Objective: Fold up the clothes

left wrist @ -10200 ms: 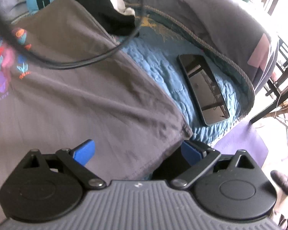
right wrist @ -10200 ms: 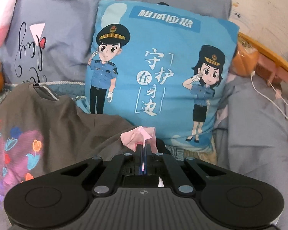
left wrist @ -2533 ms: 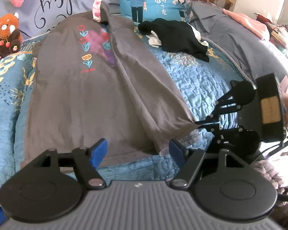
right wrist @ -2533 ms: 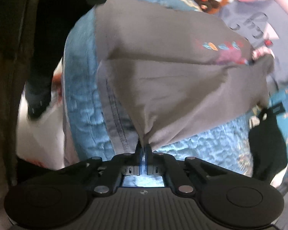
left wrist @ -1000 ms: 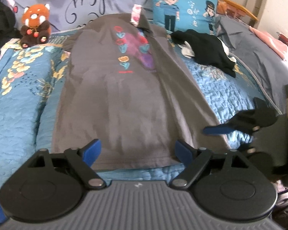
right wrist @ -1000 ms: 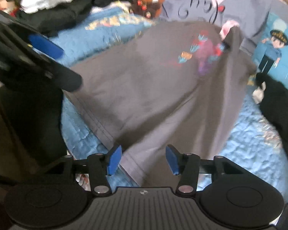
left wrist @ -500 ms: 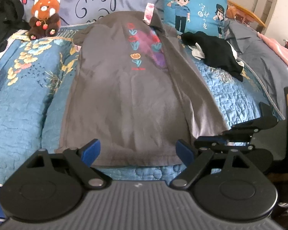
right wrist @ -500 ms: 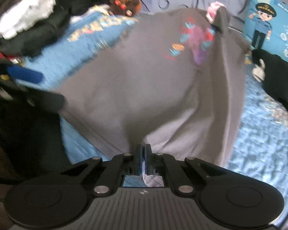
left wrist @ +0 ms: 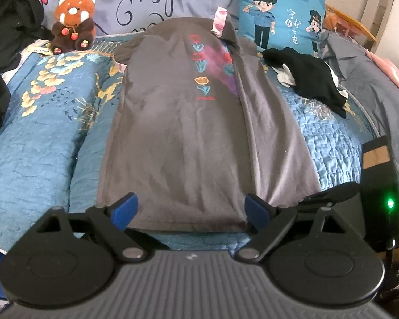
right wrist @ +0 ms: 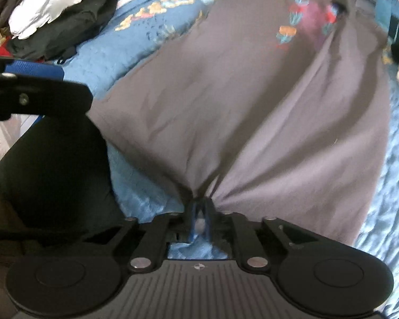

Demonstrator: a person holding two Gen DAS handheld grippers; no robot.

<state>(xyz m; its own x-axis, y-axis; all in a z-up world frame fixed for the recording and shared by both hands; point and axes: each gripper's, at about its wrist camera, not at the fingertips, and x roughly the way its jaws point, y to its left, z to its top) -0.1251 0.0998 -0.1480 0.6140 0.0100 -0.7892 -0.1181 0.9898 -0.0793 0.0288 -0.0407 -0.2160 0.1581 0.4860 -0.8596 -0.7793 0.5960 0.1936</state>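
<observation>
A grey shirt point(left wrist: 183, 122) is lying lengthwise down the frame's centre on a blue quilted bed point(left wrist: 40, 133) — the left tongs point(left wrist: 190, 210) are gaping wide at its near hem, low in frame.

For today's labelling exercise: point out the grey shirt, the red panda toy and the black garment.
grey shirt point(left wrist: 183, 133), left wrist view, middle of its front.
red panda toy point(left wrist: 74, 22), left wrist view, its body.
black garment point(left wrist: 311, 77), left wrist view, its middle.

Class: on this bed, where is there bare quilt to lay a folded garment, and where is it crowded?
Free: blue quilt left of the grey shirt, below the red panda toy. Crowded: right side, with the black garment; far left, dark clothes.
</observation>
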